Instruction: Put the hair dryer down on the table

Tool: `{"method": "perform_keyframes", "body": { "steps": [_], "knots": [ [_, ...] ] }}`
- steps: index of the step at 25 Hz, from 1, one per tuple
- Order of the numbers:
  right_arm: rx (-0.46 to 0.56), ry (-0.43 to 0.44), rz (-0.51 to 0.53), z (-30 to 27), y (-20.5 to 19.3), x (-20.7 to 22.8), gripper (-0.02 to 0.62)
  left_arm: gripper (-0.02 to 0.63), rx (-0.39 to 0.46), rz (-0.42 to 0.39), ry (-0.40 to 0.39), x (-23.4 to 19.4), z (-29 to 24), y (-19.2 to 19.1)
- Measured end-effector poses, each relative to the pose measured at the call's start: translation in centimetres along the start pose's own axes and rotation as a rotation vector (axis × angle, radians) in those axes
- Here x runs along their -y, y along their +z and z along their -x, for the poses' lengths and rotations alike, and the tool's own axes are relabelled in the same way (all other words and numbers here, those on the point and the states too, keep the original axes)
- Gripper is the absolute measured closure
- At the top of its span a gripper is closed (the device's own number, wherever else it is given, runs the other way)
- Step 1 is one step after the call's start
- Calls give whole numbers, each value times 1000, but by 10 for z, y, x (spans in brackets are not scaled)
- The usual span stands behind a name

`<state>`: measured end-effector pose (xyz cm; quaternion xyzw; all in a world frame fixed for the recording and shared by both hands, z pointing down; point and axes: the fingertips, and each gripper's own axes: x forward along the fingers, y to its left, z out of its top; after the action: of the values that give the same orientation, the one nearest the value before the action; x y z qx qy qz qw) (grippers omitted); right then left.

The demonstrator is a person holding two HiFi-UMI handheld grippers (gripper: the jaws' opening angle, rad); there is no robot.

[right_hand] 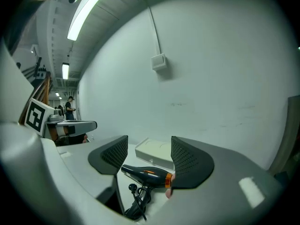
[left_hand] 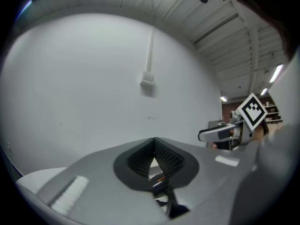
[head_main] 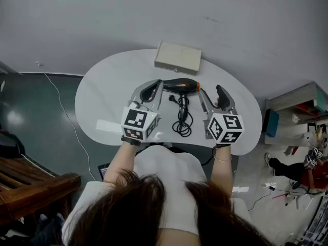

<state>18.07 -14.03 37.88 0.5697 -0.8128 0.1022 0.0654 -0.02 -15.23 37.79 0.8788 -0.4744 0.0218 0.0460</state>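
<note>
While the person bends over the white table, the left gripper hovers at the left of its middle, jaws drawn together so the ribbed pads meet at their tips, nothing caught between them. Only a sliver of dark dryer and cord shows through the gap lower down in the left gripper view. Just right of those tips the dryer lies flat on the table, black with an orange ring at its right end, free of both grippers. Its cord trails toward the person in a loose coil. A flat beige box sits behind it, near the wall. Further right, the right gripper is held with jaws wide apart and empty; the right gripper view frames the dryer and box beyond that gap.
</note>
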Motion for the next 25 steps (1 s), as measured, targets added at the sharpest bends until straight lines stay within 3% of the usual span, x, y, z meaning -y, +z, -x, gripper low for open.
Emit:
{"method": "perform_keyframes", "body": {
  "steps": [8, 15, 25],
  "knots": [
    [93, -93, 59, 35, 19, 17, 421, 551, 21, -12, -21, 7, 1, 11],
    [132, -128, 45, 53, 16, 16, 476, 551, 14, -9, -36, 13, 4, 8],
    [113, -166, 13, 64, -1, 23, 576, 551, -12, 8, -37, 14, 4, -4]
  ]
}}
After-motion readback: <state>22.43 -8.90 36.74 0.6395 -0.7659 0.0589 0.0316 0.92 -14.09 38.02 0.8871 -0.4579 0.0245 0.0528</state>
